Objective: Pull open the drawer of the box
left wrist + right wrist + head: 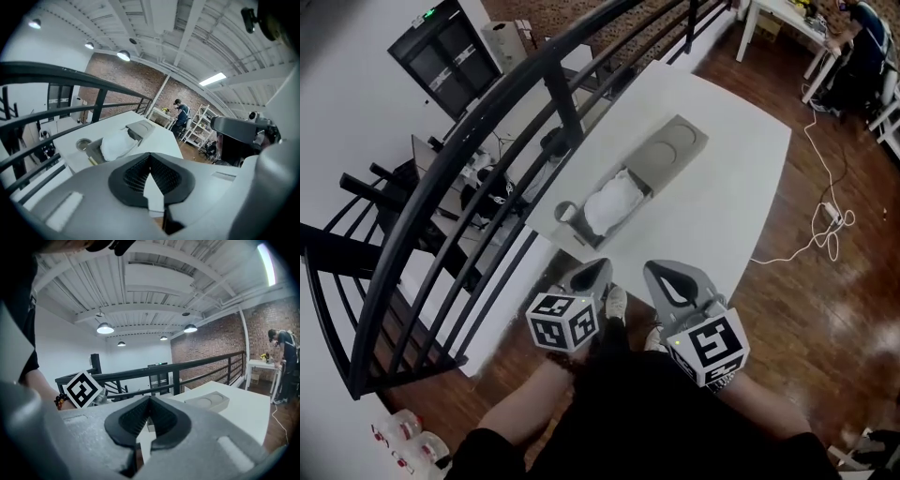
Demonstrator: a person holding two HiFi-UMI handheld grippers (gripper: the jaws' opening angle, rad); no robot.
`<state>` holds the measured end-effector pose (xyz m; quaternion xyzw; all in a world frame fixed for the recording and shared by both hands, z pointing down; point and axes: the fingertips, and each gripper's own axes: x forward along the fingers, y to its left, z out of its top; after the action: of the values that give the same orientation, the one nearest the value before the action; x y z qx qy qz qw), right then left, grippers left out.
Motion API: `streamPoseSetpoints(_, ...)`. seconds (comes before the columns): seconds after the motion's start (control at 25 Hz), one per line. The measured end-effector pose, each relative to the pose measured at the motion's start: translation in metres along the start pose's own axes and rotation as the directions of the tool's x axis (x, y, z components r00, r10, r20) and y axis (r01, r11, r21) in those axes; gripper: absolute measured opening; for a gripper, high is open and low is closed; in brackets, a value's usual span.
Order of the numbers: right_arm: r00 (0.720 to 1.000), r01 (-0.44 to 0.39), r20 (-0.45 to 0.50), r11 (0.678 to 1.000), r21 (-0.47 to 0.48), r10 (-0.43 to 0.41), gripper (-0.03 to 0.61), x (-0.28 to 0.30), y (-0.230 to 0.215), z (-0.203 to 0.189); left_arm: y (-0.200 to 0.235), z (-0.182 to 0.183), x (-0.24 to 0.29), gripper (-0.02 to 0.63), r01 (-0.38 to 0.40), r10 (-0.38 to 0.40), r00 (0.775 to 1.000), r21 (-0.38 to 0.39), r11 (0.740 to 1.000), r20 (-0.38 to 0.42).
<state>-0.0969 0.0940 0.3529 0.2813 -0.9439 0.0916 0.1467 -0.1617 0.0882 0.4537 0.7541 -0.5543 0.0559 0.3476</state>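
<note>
A grey box (673, 148) lies on the white table (722, 206). Its drawer (598, 223) stands pulled out toward me, with a white crumpled bundle (611, 203) inside and a round ring handle (565, 212) at its front. Both grippers hang off the table's near edge, close to my body and well short of the drawer. My left gripper (598, 273) is shut with nothing in it, and so is my right gripper (660, 274). The left gripper view shows the box (139, 127) and bundle (116, 143) beyond the shut left gripper (150, 158). Past the right gripper (149, 402) the box (207, 402) shows.
A black metal railing (487, 122) runs along the table's left side, close to the drawer front. Wooden floor with a white cable (825, 220) lies to the right. A person (862, 42) stands at another white table far back right.
</note>
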Motion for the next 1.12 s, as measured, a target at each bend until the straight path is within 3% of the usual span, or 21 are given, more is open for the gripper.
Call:
streamPoseSetpoints(0.16, 1.0, -0.015, 0.015, 1.0, -0.014, 0.015, -0.008, -0.017, 0.007, -0.005, -0.031, -0.001, -0.01, 0.015, 0.007, -0.011, 0.999, 0.096, 0.995, 0.033)
streamPoseSetpoints(0.56, 0.998, -0.05, 0.041, 0.998, -0.047, 0.052, -0.008, -0.052, 0.017, -0.01, -0.077, -0.004, -0.03, 0.015, -0.025, 0.001, 0.995, 0.24, 0.97, 0.099)
streamPoseSetpoints(1.12, 0.993, -0.061, 0.095, 0.996, -0.063, 0.067, -0.008, -0.07, 0.025, 0.002, -0.115, 0.01, -0.05, 0.015, -0.043, -0.008, 0.99, 0.347, 0.937, 0.143)
